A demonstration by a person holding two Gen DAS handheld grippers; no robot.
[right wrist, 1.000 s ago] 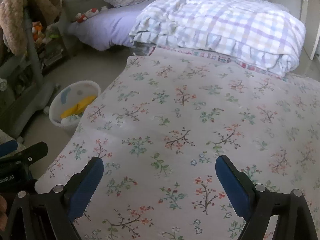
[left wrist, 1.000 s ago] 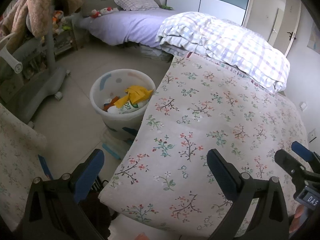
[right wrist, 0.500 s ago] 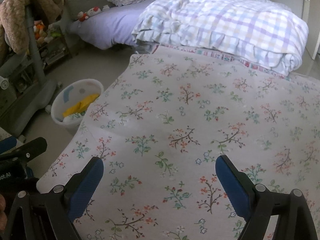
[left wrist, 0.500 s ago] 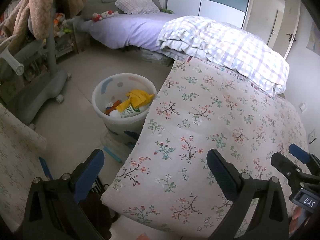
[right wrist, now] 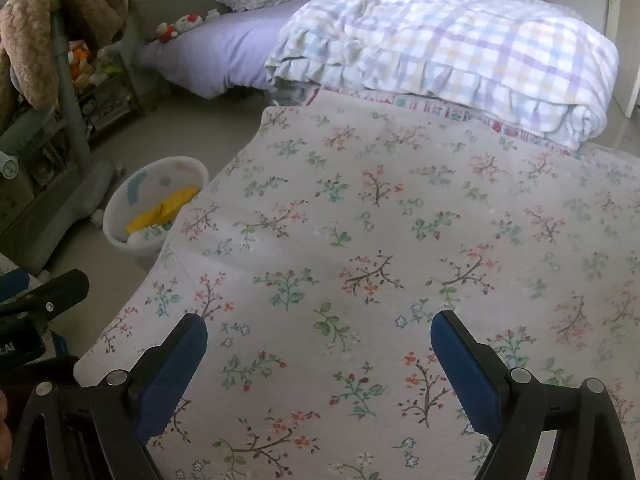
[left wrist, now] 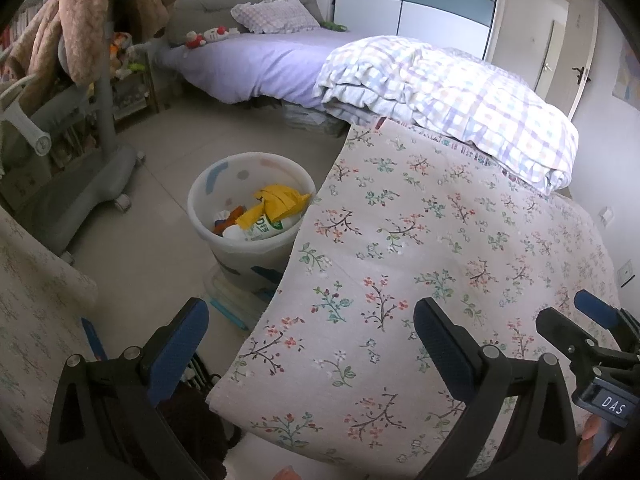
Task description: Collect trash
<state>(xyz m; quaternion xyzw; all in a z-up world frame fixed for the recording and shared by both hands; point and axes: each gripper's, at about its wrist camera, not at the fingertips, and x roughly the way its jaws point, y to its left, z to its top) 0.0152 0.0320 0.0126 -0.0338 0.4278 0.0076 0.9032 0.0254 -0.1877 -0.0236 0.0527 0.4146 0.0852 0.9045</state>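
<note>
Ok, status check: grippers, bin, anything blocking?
Left gripper open, empty. Right gripper open, empty. Trash bin on floor, holding trash. Floral sheet bare.

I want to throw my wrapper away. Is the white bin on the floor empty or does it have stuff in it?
It has stuff in it. The white bin holds yellow wrappers and a white bottle, with room above.

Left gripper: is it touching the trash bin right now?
Apart. The left wrist view shows bare floor between the open left gripper and the trash bin.
</note>
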